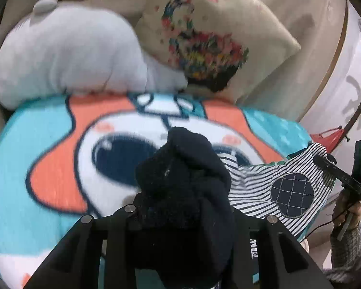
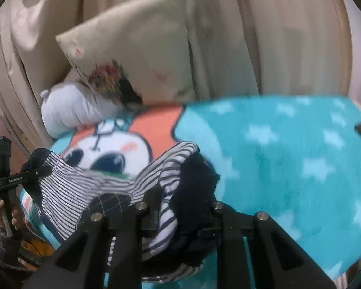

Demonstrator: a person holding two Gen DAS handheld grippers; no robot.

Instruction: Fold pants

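Now both grippers grip the striped pants [image 1: 260, 183] above the blanket [image 1: 48, 144].

Largest is the turquoise blanket with its cartoon face and pale stars, spread flat; at the blanket's far edge lean a grey plush toy [image 1: 67, 55] and a beige cushion [image 1: 211, 36], with pale curtains [image 2: 264, 36] behind them. Over the blanket's near side hang the pants, navy-and-white stripes with a dark checked knee patch [image 1: 292, 195], stretched between the two tools. The left gripper [image 1: 180, 207] has its jaws closed on a bunched dark cuff of the pants. The right gripper [image 2: 184, 207] has its jaws closed on another bunch of striped and dark cloth. A hand [image 1: 346, 214] holds the right tool's handle, just off the blanket's edge.
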